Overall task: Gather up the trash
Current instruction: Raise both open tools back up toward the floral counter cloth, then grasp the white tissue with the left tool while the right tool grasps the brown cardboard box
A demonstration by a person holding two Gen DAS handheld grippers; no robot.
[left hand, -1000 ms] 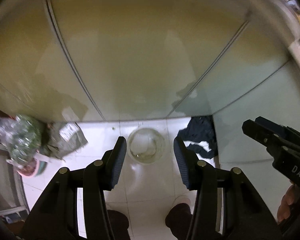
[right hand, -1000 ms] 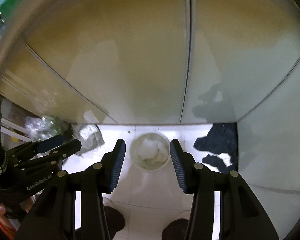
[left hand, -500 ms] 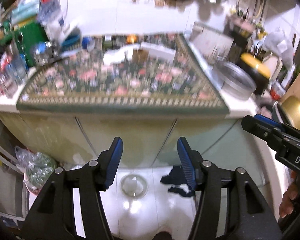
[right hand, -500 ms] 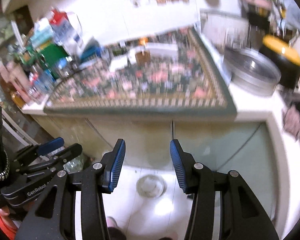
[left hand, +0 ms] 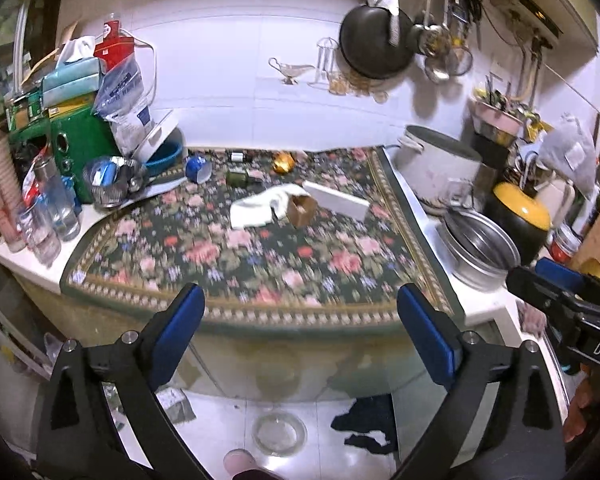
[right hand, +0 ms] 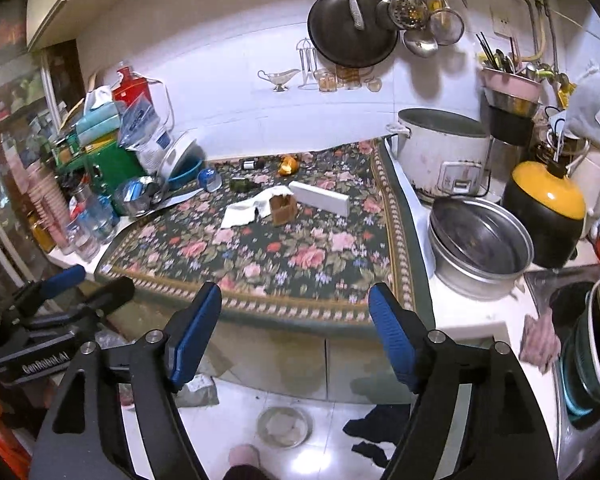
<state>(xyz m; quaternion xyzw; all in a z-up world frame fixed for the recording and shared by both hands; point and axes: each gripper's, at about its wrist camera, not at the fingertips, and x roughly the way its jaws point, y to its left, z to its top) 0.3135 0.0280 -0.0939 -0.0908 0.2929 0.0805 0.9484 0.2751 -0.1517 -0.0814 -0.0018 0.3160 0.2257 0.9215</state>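
1. Both my tongs have risen from the floor bin point(left hand: 279, 433) to counter point(left hand: 474, 300) height, jaws just opened wide, empty: left tongs point(left hand: 300, 334), right tongs point(right hand: 294, 330).
2. Only the right view shows the sink point(right hand: 540, 280).
3. White cloth point(left hand: 260, 208), brown carton point(left hand: 300, 209) and white box point(left hand: 336, 201) lie mid-mat; the near edge is bare.

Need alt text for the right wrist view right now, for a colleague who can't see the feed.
The right gripper, jaws open and empty, faces a counter covered by a floral mat. A crumpled white cloth, small brown box and long white box lie on it. A small bin sits on the floor below.
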